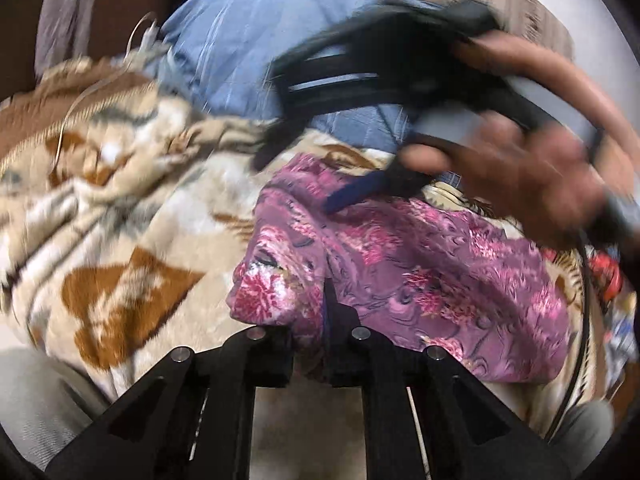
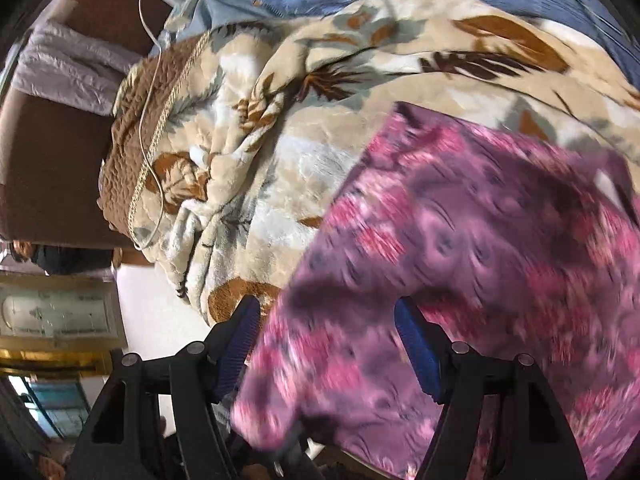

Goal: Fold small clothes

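Observation:
A purple cloth with pink flowers [image 1: 432, 264] lies crumpled on the blanket. My left gripper [image 1: 316, 332] is shut on the near edge of this cloth, and a fold of it bunches up between the black fingers. My right gripper [image 1: 308, 172], blurred and held by a hand [image 1: 532, 184], hovers over the cloth's far side with one blue pad [image 1: 352, 192] close to the fabric. In the right wrist view the right gripper [image 2: 328, 344] stands open. Its blue pads [image 2: 416, 352] are wide apart, and the purple cloth [image 2: 480, 248] spreads between and beyond them, blurred.
A beige plush blanket with brown leaves [image 1: 120, 216] covers the bed. Blue striped bedding [image 1: 240, 48] lies behind it. A white charger cable [image 2: 150, 92] runs over the blanket's brown border, next to a brown headboard [image 2: 44, 160] with a lilac cloth [image 2: 72, 68].

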Demonstrator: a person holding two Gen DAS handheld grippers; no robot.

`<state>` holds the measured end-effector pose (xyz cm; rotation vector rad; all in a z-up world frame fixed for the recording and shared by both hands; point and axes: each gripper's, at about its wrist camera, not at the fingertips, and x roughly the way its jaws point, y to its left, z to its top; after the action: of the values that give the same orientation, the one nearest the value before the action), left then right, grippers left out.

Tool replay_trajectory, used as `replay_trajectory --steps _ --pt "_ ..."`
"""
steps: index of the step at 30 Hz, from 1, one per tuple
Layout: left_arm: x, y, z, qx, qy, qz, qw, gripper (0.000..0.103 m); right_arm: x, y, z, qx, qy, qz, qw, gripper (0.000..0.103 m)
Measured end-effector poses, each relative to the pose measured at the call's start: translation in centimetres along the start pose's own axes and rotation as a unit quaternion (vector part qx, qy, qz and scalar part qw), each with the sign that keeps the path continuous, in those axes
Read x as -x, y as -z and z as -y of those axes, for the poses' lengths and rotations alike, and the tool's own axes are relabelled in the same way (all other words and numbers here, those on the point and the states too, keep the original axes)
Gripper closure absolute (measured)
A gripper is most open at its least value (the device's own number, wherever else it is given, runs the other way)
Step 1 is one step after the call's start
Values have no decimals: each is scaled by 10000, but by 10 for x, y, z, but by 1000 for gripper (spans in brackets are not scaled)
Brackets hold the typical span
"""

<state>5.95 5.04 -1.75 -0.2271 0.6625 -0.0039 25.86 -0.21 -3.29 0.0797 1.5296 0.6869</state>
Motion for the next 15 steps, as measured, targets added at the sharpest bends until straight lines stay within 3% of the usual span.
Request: replay_trajectory --steps 3,9,11,14,15 --pt "4 1 7 -226 -27 110 9997 95 -16 -11 -12 229 184 -434 9986 31" --pt "4 0 15 -440 51 123 9989 95 -45 -13 -28 853 1334 -1043 9819 35" --pt "6 3 19 -489 116 100 9987 96 -50 -12 -28 1014 1670 -1133 9742 45" --pt "7 5 24 -584 135 95 9982 96 -56 -13 -21 988 1855 -1247 9697 68" --pt "7 4 22 -518 204 80 9984 96 -54 -12 -20 1021 1895 -1224 9689 82"
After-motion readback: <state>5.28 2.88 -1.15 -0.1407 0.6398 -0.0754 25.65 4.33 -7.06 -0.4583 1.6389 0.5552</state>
